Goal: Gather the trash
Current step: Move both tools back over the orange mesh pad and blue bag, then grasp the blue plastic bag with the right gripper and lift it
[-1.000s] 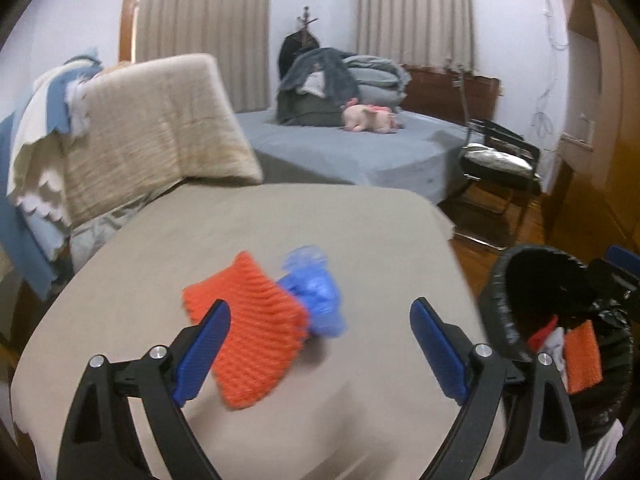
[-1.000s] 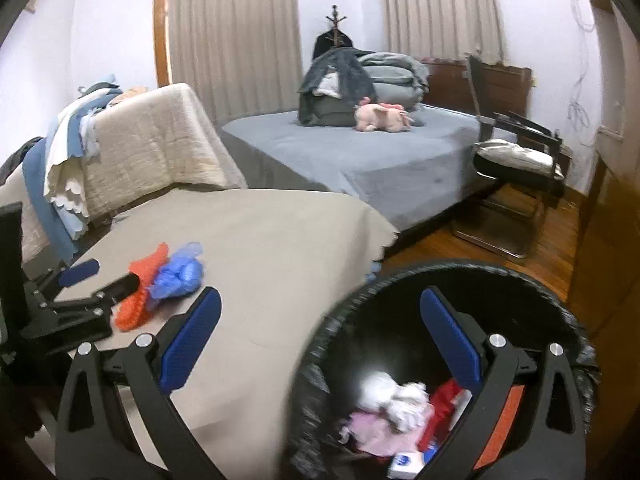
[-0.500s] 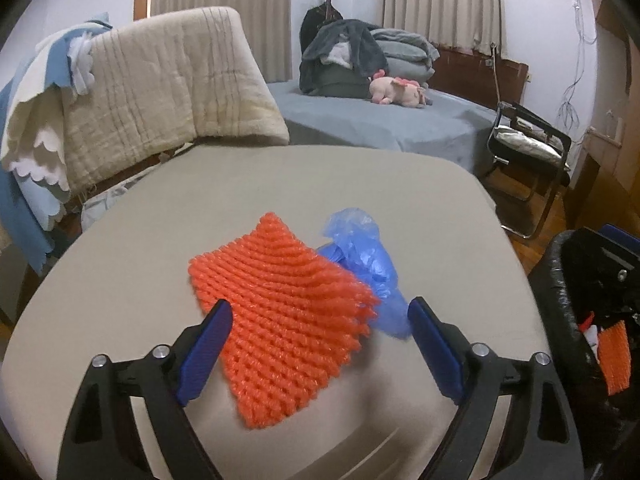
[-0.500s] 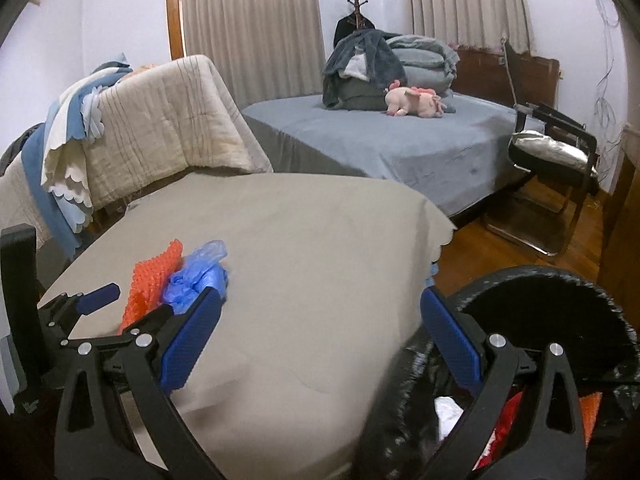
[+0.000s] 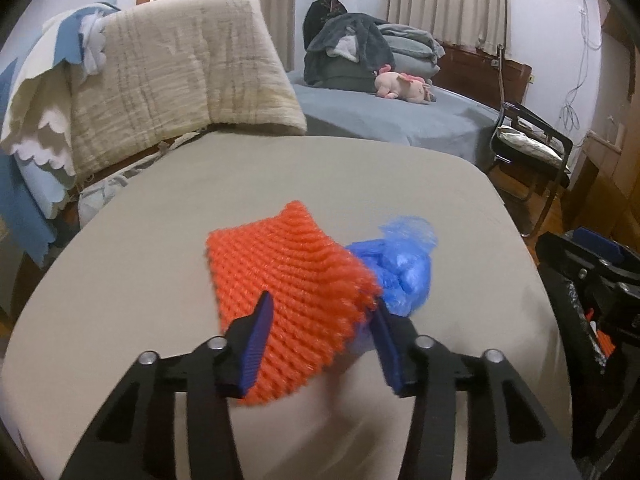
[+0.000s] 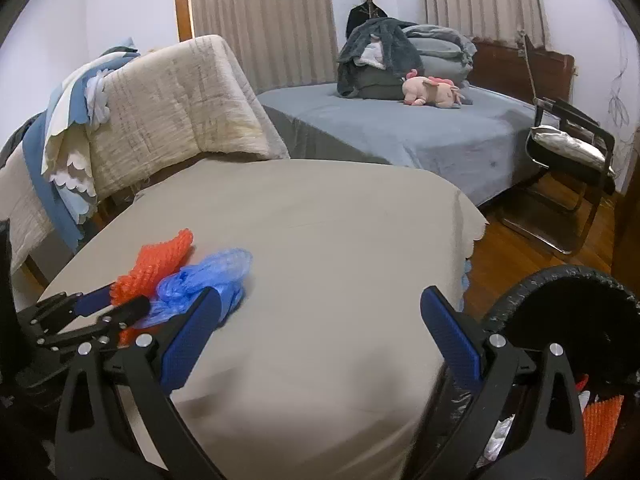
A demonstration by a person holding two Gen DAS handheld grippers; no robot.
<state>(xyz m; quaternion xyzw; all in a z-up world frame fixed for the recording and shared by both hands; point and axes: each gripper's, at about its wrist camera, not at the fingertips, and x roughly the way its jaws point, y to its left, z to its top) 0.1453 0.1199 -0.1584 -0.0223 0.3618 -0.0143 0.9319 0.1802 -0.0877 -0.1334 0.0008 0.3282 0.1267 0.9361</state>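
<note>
An orange foam net [image 5: 288, 256] lies on the beige-covered table [image 5: 160, 240], with a crumpled blue plastic bag [image 5: 404, 264] touching its right side. My left gripper [image 5: 322, 304] straddles the near part of the net and its jaws are closing. The left pad overlaps the net, the right pad sits at the net's right edge against the blue bag, and no squeeze shows. In the right wrist view the net [image 6: 164, 256], the bag [image 6: 208, 276] and the left gripper [image 6: 116, 304] sit at the left. My right gripper [image 6: 320, 340] hangs open over the table's near edge, holding nothing.
A black-lined trash bin [image 6: 560, 280] stands off the table's right edge with trash inside, including another orange net [image 6: 600, 432]. A quilt-draped chair back [image 5: 180, 72] rises behind the table. Beyond are a grey bed [image 6: 420, 132] and a black chair [image 6: 572, 148].
My left gripper came forward and down over the orange net, and its jaws narrowed from wide open. My right gripper swung left from above the bin to over the table's edge.
</note>
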